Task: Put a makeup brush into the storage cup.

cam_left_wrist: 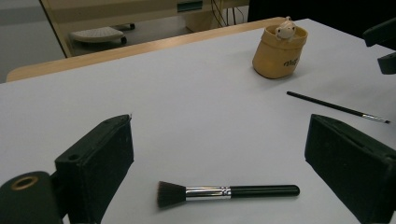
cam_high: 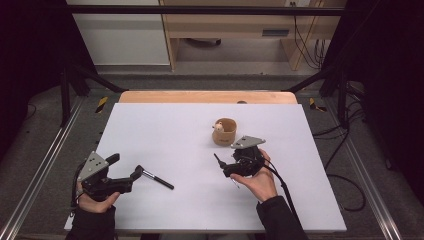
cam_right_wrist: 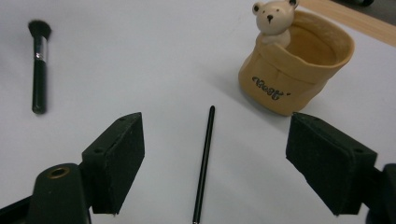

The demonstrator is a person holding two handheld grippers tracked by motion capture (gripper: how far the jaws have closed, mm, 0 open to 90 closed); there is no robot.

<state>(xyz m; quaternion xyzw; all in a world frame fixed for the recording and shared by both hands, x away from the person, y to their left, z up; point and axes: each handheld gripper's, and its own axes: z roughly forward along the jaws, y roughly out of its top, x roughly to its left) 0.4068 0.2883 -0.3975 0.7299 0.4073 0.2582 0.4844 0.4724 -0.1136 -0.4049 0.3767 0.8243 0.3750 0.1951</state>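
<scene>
A person's two hands work at a white table, each holding a black two-jaw gripper. Nearest the camera, at the lower left of the high view, the left gripper rests low over the tabletop with its jaws spread and nothing between them. Just past its tips lies a make-up brush with a dark bristle head, a silver ferrule and a black handle, flat on the table; in the left gripper view it lies crosswise between the two open jaws, touching neither.

To the right, the right gripper is held over the table in an upturned hand, a grey three-cornered plate on its top. Its jaws stand apart, and no pad presses on anything. In the right gripper view a thin black liner brush lies flat on the table and runs lengthwise through the gap between those jaws, clear of both.

Farther back, just beyond the right gripper, stands a tan ceramic holder shaped like a rolled-down sack, upright, with a small bear figure at its rim. The holder's inside, as far as it can be seen, is bare.
</scene>
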